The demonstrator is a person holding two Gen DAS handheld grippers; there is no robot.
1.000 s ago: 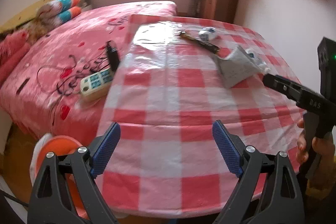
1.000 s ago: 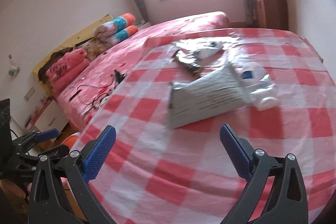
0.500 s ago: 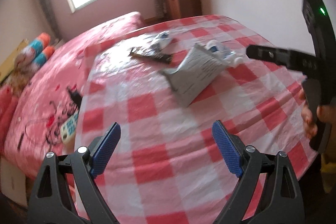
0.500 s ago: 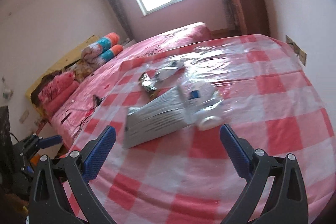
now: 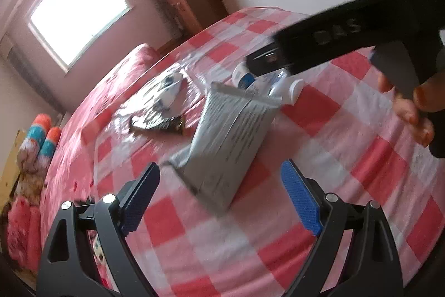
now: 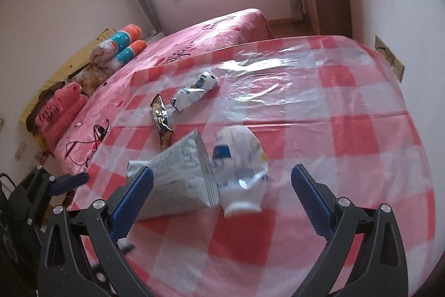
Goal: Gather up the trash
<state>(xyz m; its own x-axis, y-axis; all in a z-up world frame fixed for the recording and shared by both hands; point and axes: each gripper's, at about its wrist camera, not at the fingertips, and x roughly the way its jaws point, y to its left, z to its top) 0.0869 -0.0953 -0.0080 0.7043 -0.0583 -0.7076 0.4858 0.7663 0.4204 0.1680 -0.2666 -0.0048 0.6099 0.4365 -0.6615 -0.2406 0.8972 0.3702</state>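
Four trash items lie on the red-and-white checked table [image 6: 347, 135]. A grey printed pouch [image 6: 180, 174], flattened, rests toward the near edge, its sealed end touching a crumpled white bottle [image 6: 242, 171] with a blue label, lying on its side. Farther in, a dark brown and gold snack wrapper [image 6: 161, 120] lies flat. Beyond it, toward the far-left corner, lies a crushed white-and-blue packet [image 6: 194, 93].
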